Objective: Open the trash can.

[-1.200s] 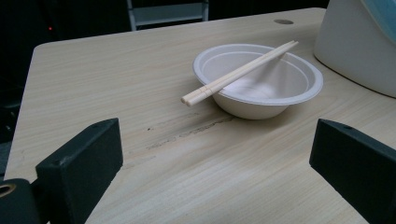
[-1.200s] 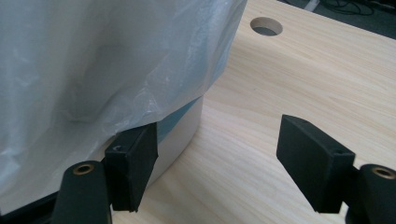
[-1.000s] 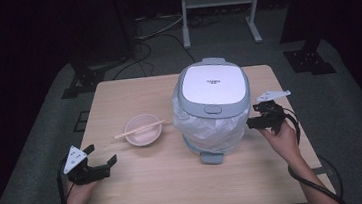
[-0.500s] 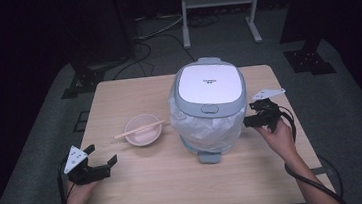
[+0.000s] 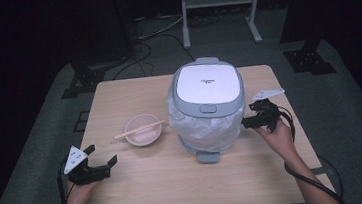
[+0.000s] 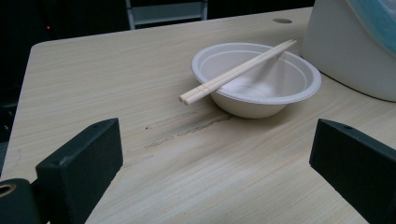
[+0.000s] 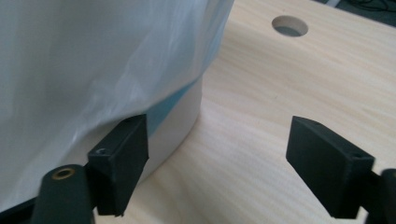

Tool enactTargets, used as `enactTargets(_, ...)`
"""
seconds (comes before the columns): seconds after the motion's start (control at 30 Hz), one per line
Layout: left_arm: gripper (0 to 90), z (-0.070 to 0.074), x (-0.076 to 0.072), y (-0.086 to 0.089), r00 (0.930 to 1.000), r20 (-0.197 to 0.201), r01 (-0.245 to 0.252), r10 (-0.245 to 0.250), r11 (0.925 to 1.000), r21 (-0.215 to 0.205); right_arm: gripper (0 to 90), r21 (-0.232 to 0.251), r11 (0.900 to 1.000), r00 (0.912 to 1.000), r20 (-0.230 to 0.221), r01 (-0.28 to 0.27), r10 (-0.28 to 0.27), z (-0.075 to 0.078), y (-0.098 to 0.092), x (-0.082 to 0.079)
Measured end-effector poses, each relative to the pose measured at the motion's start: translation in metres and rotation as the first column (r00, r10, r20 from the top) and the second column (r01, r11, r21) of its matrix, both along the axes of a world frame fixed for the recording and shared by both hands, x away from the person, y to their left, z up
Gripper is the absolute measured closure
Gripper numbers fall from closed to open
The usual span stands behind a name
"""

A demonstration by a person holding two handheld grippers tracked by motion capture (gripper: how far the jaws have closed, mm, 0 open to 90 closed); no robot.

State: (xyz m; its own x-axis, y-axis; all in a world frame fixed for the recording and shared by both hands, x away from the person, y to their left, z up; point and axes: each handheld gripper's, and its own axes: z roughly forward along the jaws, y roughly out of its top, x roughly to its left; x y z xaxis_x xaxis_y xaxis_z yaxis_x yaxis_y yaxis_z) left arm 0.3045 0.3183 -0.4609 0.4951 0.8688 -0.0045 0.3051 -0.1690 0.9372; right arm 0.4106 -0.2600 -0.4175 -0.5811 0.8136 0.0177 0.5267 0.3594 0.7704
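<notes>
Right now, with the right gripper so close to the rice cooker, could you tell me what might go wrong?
The right gripper is open, its jaws having just been opening, with one jaw against the loose plastic bag around the rice cooker; closing could snag or tear only the film. The chopsticks lie loose across the bowl beside the cooker, so shoving the cooker might knock them off.

High view: from above the near table edge, facing forward and down, taking in both grippers. Left gripper view: low between its jaws, facing the bowl (image 6: 256,80) close ahead. Right gripper view: very near the bagged cooker (image 7: 93,60) beside its jaw; both share the cooker's base.
</notes>
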Motion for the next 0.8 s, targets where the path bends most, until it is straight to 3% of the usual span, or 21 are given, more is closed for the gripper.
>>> enactTargets(0.13, 1.9, 0.000, -0.001, 0.000, 1.0000, 0.000, -0.002, 0.002, 1.0000, 0.002, 17.6, 0.019, 1.000, 0.9998, -0.017, -0.013, 0.013, -0.005, -0.006, -0.005)
enactTargets(0.43, 1.8, 0.000, -0.001, 0.000, 1.0000, -0.002, -0.004, 0.004, 1.0000, 0.006, 18.0, 0.078, 0.995, 0.9951, -0.074, -0.060, 0.066, -0.018, -0.031, -0.034)
enactTargets(0.8, 1.8, 0.000, -0.002, -0.001, 1.0000, -0.006, -0.003, 0.003, 1.0000, 0.008, 22.2, 0.089, 0.986, 0.9845, -0.093, -0.141, 0.149, -0.028, -0.030, -0.065)
